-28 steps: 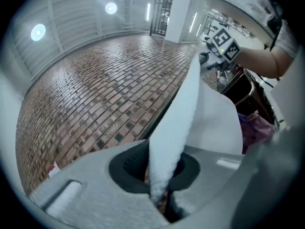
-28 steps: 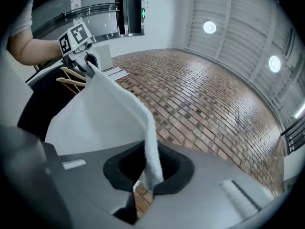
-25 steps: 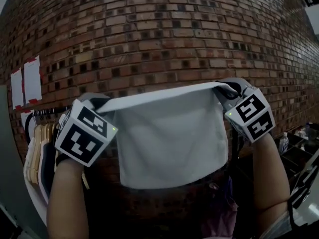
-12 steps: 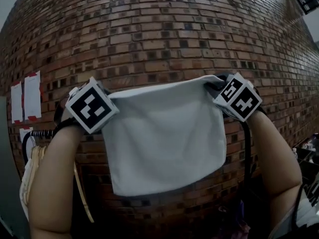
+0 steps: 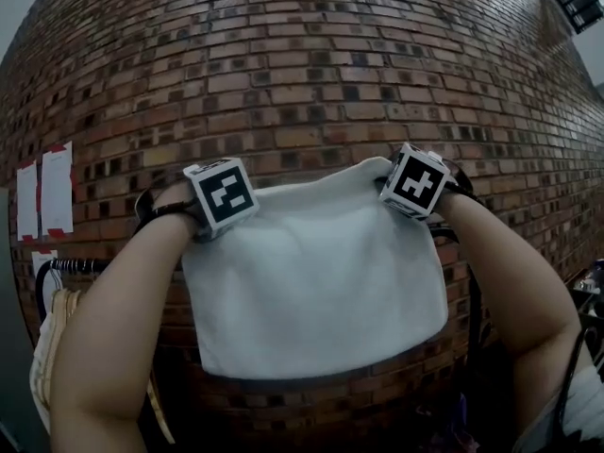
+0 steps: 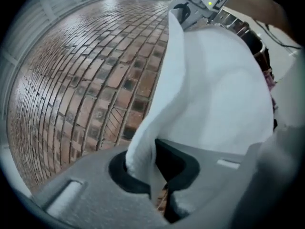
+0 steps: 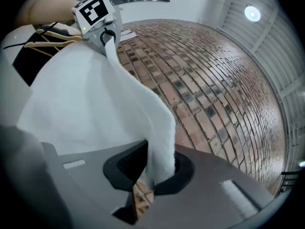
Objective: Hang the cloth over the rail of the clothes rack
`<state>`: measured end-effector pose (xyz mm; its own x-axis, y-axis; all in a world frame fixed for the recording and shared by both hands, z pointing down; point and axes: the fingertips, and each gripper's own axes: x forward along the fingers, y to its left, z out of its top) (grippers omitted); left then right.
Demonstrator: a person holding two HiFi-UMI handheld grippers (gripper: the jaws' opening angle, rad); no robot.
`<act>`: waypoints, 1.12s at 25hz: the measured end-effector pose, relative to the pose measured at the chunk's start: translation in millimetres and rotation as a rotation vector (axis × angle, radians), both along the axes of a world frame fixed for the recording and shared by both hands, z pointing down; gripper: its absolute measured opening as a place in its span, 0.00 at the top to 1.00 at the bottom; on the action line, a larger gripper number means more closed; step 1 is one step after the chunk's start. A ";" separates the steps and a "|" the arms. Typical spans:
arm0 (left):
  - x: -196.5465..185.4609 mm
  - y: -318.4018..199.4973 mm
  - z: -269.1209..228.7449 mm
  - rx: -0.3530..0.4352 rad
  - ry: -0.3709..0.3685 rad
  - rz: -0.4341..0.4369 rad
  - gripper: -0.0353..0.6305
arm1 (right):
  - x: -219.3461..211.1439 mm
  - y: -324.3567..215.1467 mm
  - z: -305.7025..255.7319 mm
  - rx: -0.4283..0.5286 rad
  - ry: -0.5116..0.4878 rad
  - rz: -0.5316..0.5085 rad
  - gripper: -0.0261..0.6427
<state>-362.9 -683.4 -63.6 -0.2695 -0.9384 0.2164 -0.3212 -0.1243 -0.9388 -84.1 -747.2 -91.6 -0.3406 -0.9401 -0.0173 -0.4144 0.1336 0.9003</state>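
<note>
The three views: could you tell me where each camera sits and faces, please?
Head view: on the head, facing the brick wall; both forearms, left gripper, right gripper, cloth show.
Left gripper view: on that gripper, over its clamped jaws, along the cloth toward the right gripper.
Right gripper view: mirrored, toward the left gripper.
All share cloth and wall.

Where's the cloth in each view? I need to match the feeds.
Head view: cloth at centre, spread between left tool and right tool.
Left gripper view: cloth centre to right, rising from the jaws at the bottom.
Right gripper view: cloth left to centre, rising from the jaws.
Shared landmark: brick wall.
</note>
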 end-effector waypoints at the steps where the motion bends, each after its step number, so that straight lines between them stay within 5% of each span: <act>1: -0.8 -4.7 0.5 -0.009 -0.006 -0.010 0.91 | -1.2 -5.8 1.4 -0.011 0.004 0.009 0.92; 7: -3.5 -29.7 15.9 -0.093 -0.072 -0.062 0.91 | -10.2 -28.4 23.5 -0.106 0.057 0.054 0.92; 12: -4.4 -45.6 28.4 -0.165 -0.080 -0.052 0.91 | -1.0 -43.1 29.8 -0.142 0.113 0.147 0.92; 22: -5.0 -53.4 53.3 -0.308 -0.075 -0.026 0.91 | -9.9 -53.7 51.4 -0.225 0.238 0.149 0.90; 25: -6.3 -52.8 54.9 -0.300 -0.063 -0.025 0.84 | -8.6 -56.6 53.4 -0.218 0.273 0.165 0.70; 28: -10.1 -55.4 54.5 -0.289 -0.081 -0.034 0.60 | -5.5 -55.0 52.8 -0.210 0.277 0.189 0.51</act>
<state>-373.0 -738.8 -9.2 -0.3266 -0.8315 0.4495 -0.2551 -0.3803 -0.8890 -89.6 -802.2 -38.8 -0.1263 -0.9600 0.2500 -0.1945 0.2711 0.9427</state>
